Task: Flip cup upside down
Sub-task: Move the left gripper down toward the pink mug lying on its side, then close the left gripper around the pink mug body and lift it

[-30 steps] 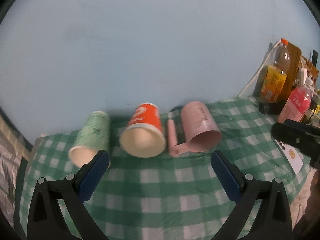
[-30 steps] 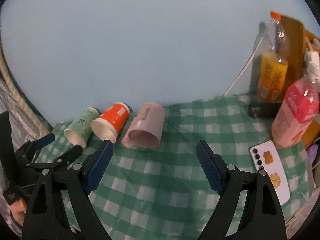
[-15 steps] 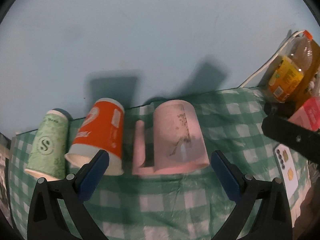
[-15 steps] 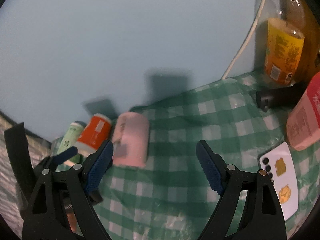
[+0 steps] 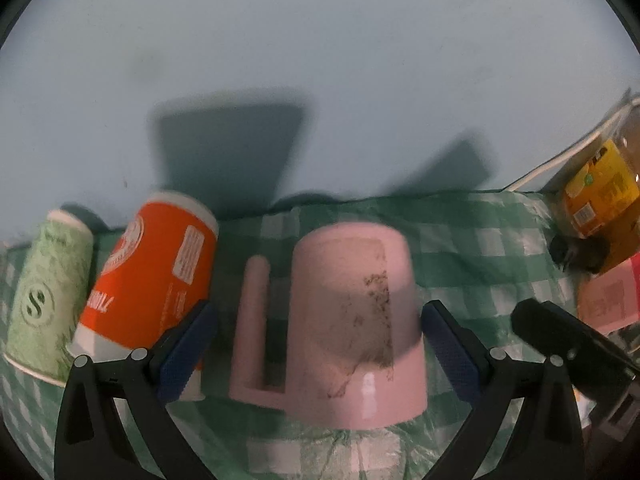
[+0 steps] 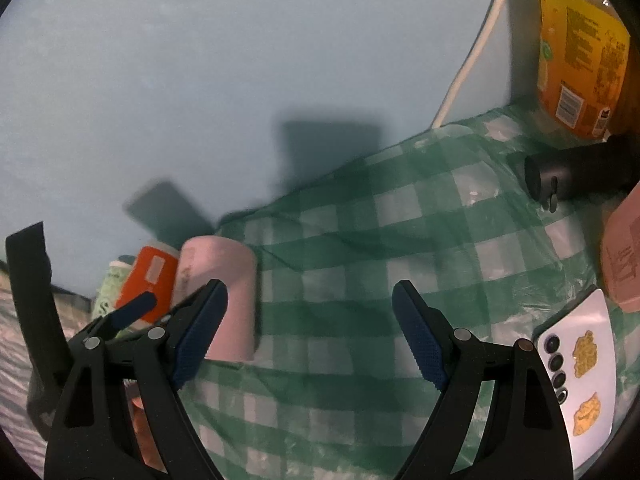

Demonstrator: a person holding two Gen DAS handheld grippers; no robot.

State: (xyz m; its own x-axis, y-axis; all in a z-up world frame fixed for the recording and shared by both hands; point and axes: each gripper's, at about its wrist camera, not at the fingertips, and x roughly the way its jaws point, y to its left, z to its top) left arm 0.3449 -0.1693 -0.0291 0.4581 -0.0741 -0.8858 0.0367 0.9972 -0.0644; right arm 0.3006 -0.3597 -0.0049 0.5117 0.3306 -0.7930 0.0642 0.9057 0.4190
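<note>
A pink mug (image 5: 352,320) lies on its side on the green checked cloth (image 5: 480,256), handle to the left, mouth toward me. My left gripper (image 5: 316,352) is open, its blue pads on either side of the mug, not touching it. An orange paper cup (image 5: 156,272) and a green paper cup (image 5: 48,292) lie on their sides to the left. My right gripper (image 6: 310,332) is open and empty over the cloth, right of the pink mug (image 6: 232,296). The left gripper (image 6: 132,308) shows there too.
An orange juice bottle (image 6: 580,56), a black cylinder (image 6: 576,176), a pink bottle (image 6: 624,248) and a white phone (image 6: 580,368) stand at the right. A white cable (image 6: 476,60) runs up the pale blue wall (image 5: 320,60) behind the table.
Both grippers have moved forward and lower toward the table. The left gripper now straddles the pink mug. The cups have not moved.
</note>
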